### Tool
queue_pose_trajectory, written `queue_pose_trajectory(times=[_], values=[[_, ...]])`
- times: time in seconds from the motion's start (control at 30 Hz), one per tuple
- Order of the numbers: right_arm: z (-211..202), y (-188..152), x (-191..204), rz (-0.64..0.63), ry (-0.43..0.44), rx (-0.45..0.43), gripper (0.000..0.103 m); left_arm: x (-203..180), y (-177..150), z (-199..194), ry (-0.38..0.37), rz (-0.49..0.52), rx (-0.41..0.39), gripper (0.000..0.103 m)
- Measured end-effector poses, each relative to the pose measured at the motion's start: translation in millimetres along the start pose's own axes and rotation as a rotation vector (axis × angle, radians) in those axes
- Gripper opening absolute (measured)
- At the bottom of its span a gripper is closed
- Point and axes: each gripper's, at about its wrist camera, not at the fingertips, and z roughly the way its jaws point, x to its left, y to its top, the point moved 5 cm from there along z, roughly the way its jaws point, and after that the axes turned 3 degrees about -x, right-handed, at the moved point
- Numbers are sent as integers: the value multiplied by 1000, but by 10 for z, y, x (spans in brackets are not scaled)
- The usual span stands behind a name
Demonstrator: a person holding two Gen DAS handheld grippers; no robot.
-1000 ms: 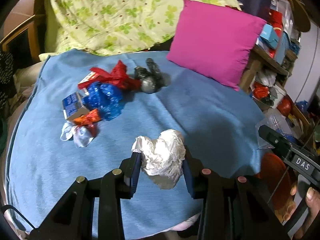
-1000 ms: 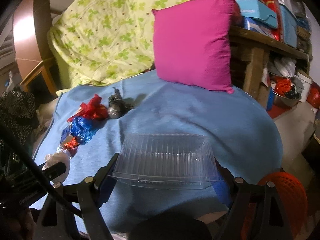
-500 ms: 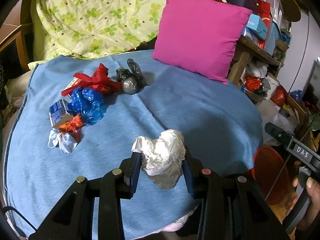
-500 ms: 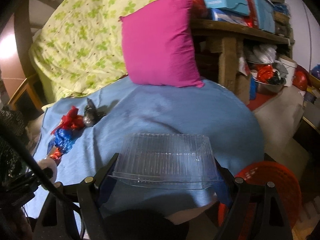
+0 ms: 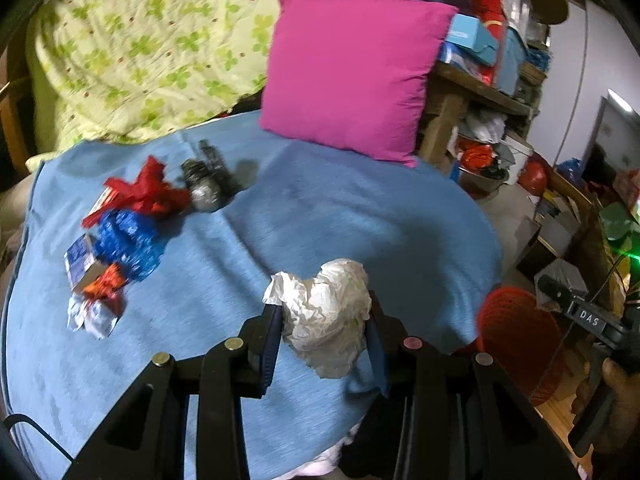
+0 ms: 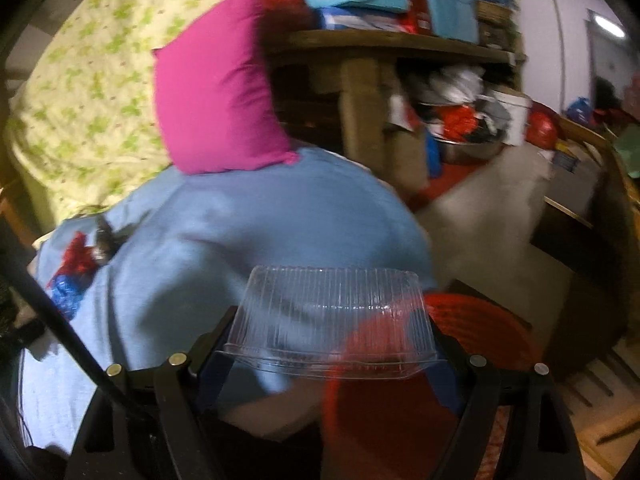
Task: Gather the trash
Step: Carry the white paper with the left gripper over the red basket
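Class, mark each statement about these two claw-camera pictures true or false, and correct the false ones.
1. The left claw grips a crumpled white paper wad. True.
2. The right claw is empty. False: it holds a clear plastic container.
3. A pink cushion stands at the far side of the blue blanket. True.
4. The red mesh basket sits on top of the blanket. False: it stands lower, off the blanket's edge.
5. The blanket has been cleared of wrappers. False: red wrappers, blue wrappers and a dark crushed bottle still lie on it.
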Motion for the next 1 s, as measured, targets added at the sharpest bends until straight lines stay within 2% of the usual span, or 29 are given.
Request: queue_pose_trajectory(times=[0.17, 0.3, 0.67, 0.8, 1.0], values=[[-46, -67, -449, 44, -71, 13, 85, -268, 92, 7, -44, 43, -10, 40], [-90, -92, -627, 65, -99, 18, 85, -491, 145, 22, -82, 70, -10, 40], [-127, -174, -875, 90, -138, 29, 85, -1271, 209, 96, -211, 166, 4, 40], [-131, -247, -995, 106, -153, 43, 85, -1541, 175, 169, -272, 192, 36, 40], [-94, -370, -1123, 119, -167, 70, 85, -1832, 62, 243, -312, 241, 74, 40]])
